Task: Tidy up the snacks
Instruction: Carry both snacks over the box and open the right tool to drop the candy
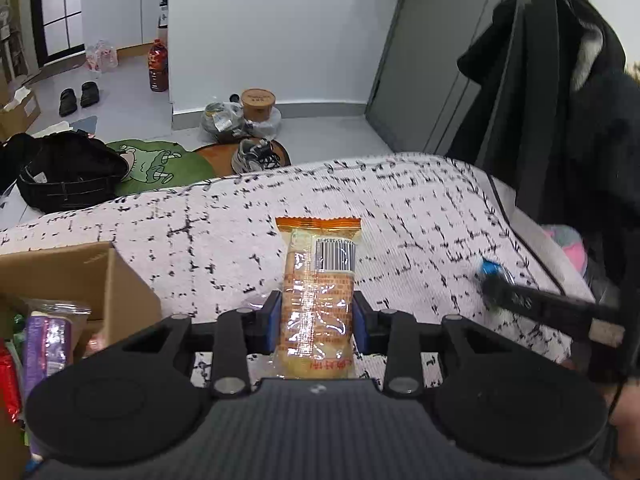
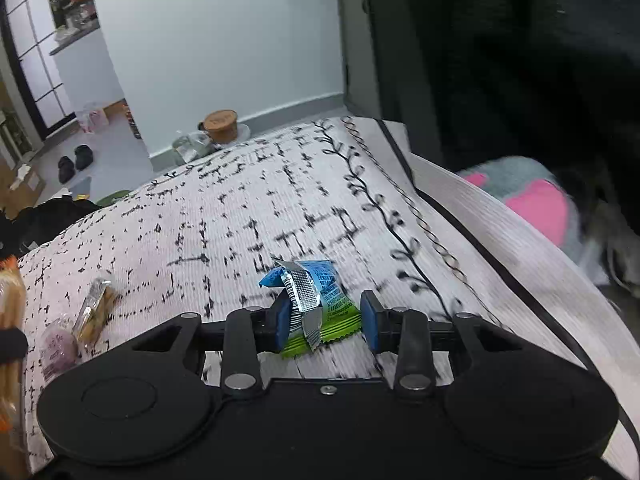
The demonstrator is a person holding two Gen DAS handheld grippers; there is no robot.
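sitting at the far left of the left wrist view, an open cardboard box (image 1: 100,280) holds a few wrapped snacks, among them a purple packet (image 1: 46,344) and a red packet (image 1: 9,384). to its right the left gripper (image 1: 316,320) pinches a long clear pastry pack (image 1: 318,292) with orange ends, the blue pads pressed against both of its sides, the pack standing up between them above the white bedspread (image 1: 400,220) with its black dashes. farther right in that view the other tool reaches in, blurred, with something blue at its tip.

in the right wrist view, a small purple snack (image 2: 58,346) and a clear-wrapped brown snack (image 2: 94,308) lie just beside each other on the bedspread at the left. in the middle, the right gripper (image 2: 326,320) has a blue and green packet (image 2: 320,304) (foil seam facing up) between its fingers; the left pad (image 2: 283,320) touches the packet, while a gap shows between the wrapper and the right pad, so the jaws are not clamped on it. the packet rests on the cloth. to the right, a grey and pink fuzzy item (image 2: 532,200) lies beyond the bedspread's edge.
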